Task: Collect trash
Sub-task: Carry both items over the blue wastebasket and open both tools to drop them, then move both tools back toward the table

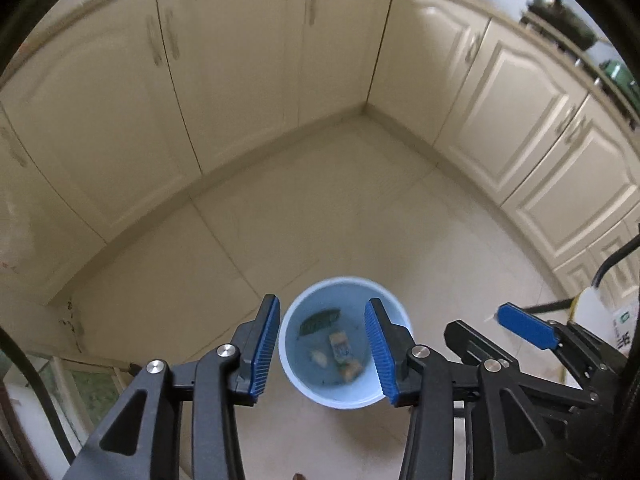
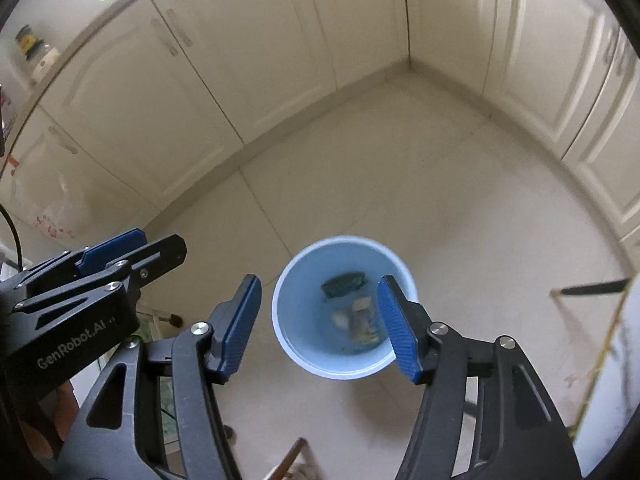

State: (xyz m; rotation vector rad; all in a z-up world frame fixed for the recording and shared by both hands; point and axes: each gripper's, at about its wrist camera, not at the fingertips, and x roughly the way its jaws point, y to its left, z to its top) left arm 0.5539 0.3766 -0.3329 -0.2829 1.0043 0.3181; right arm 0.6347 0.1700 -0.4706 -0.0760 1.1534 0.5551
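Left wrist view: cream kitchen cabinets (image 1: 224,80) wrap a corner of pale tiled floor (image 1: 320,220), where a light blue bin (image 1: 296,376) stands directly below two hand-held grippers. The left gripper (image 1: 322,350) hangs over the bin with its blue-padded jaws parted and nothing between them; the right gripper (image 2: 320,328), seen from its own camera, is likewise released and empty above the same rim. At the bottom of the bin lie the collected scraps: a dark green leaf (image 1: 320,320), a small printed wrapper (image 1: 341,346) and what appear to be pale crumpled bits (image 1: 319,356), though blur makes these hard to name. Judging by empty jaws over a filled bin, the drop looks complete for both hands. No further trash shows on the visible floor, so the next piece must be sought outside this corner. Doing that well likely means lifting both grippers straight up first, clear of the rim, so neither finger tips the light bin.
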